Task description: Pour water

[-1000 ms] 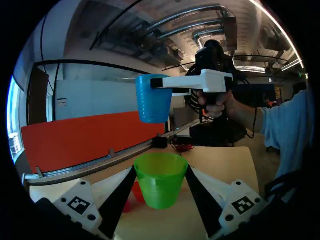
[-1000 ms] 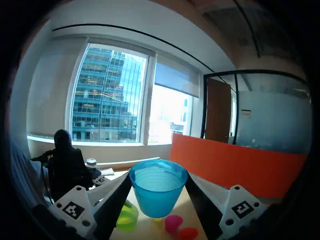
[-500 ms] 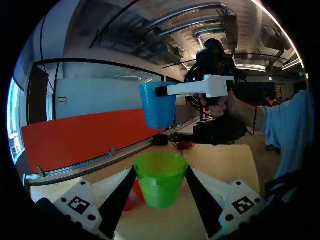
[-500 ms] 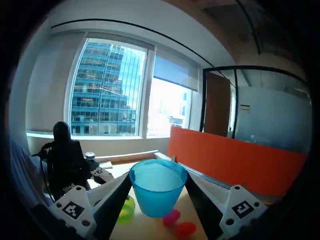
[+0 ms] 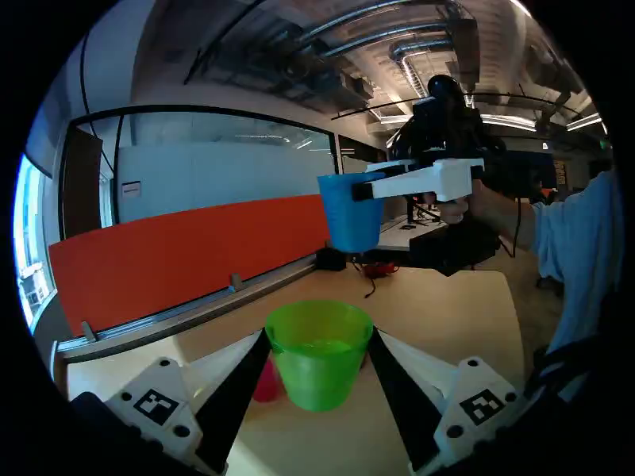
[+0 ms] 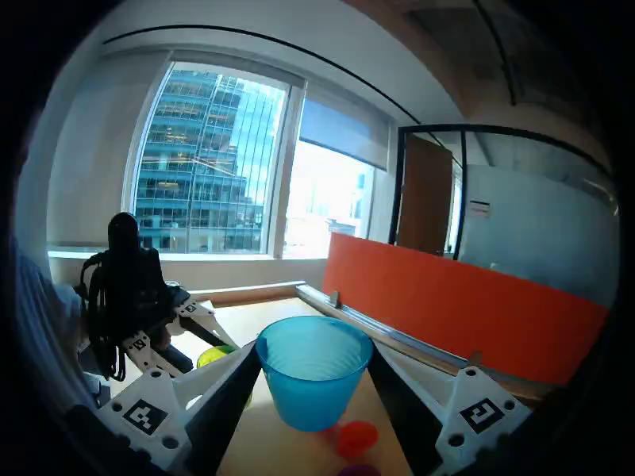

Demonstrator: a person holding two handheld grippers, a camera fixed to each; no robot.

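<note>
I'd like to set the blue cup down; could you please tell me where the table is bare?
Bare: in the left gripper view, the tabletop right of the green cup, out to its edge. Crowded: a red cup left of it; cables at the far end.

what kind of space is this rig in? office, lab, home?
Most likely an open-plan office. A light wooden desk backed by an orange divider panel, exposed ceiling ducts, and a large window looking onto high-rise buildings.
</note>
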